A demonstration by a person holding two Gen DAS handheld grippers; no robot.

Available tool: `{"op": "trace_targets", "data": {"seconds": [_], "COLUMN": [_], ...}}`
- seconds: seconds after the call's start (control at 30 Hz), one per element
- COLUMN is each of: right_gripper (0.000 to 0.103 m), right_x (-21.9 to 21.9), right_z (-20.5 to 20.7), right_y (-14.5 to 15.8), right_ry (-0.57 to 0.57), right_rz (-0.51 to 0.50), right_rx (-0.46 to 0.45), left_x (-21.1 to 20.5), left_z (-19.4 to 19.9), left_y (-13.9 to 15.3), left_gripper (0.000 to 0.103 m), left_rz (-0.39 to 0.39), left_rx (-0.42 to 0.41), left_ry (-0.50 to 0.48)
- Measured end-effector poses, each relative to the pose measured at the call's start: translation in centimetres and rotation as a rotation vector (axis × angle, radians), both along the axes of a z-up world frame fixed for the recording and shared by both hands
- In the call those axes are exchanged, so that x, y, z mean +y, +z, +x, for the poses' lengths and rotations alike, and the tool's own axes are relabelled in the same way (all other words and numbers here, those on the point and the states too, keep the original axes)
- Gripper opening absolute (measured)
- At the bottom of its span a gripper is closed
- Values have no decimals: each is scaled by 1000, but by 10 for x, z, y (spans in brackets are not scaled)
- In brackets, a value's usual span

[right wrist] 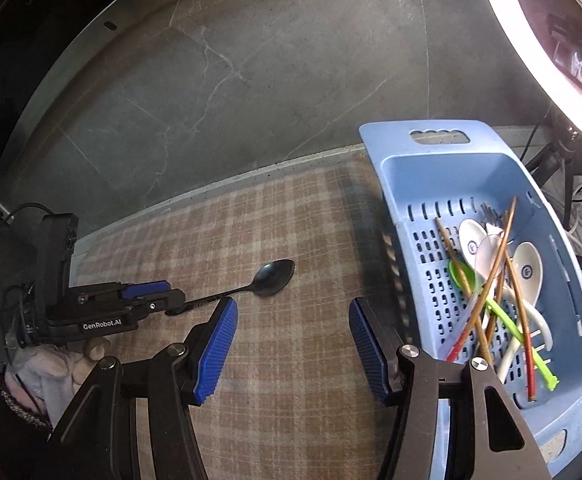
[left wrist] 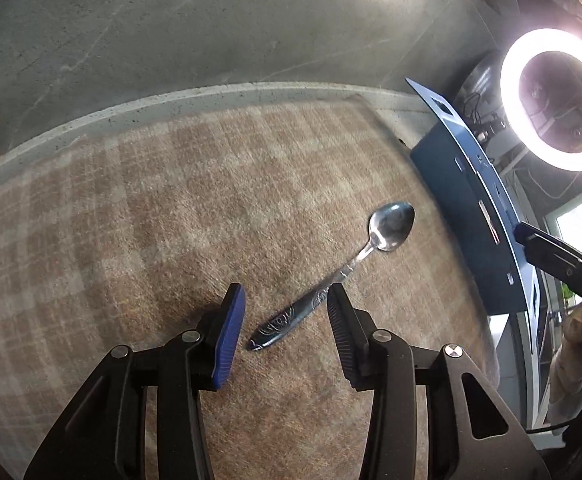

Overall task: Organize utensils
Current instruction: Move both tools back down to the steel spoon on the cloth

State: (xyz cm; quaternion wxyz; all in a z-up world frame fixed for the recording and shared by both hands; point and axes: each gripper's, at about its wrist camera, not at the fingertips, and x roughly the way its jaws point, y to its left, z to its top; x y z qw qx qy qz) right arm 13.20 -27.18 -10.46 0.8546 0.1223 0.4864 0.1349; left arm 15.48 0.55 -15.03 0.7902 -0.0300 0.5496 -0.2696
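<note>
The left claw (left wrist: 287, 312) stands with its jaws apart over a checked cloth (left wrist: 171, 208) that covers the worktop (left wrist: 251, 90). A metal spoon (left wrist: 343, 272) lies flat on the cloth between the two fingers: its patterned handle end sits in the gap, close to the right-hand finger, and the pads do not press on it. The bowl of the spoon points away from the claw, ahead and to its right, toward a blue basket (left wrist: 471, 216) that stands at the cloth's edge.

The right claw (right wrist: 291, 344) is also apart, with nothing between its blue pads (right wrist: 215, 348); only the cloth shows in the gap. The same spoon (right wrist: 267, 280) lies ahead of this claw and slightly left, its handle reaching toward the left claw (right wrist: 171, 300), which a gloved hand (right wrist: 51, 368) holds at the far left. Just to the right of the right claw stands the basket (right wrist: 423, 136), its slotted floor holding chopsticks (right wrist: 491, 280), white soup spoons (right wrist: 527, 268) and a green utensil (right wrist: 503, 316), all lying crossed over each other. A lit ring lamp (left wrist: 507, 80) glows beyond the basket.
</note>
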Motion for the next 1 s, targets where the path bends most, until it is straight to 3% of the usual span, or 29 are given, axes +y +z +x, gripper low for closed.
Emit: {"op": "trace_targets", "data": {"seconds": [0.37,0.53,0.83,1.0], "right_gripper": [54,50,40,40], "right_x": [22,32,40,38], "right_z": [40,56,56,54], "right_y": [-42,-56,-73,-76], "right_ry": [9,21,49,52], "right_rz": [130,124,99,72], "right_rx": [179,211,253,248], "left_x": [-25,-43,-83,-92], "left_z": [-27,-43,-64,-63], "left_y": [-7,-7,-13,-10], "left_gripper": [39,39,39,39], "left_rz": [-2,-22,-170,-186], "left_rx": [5,9,52,58], "left_ry": [-109,-146,-161,-163]}}
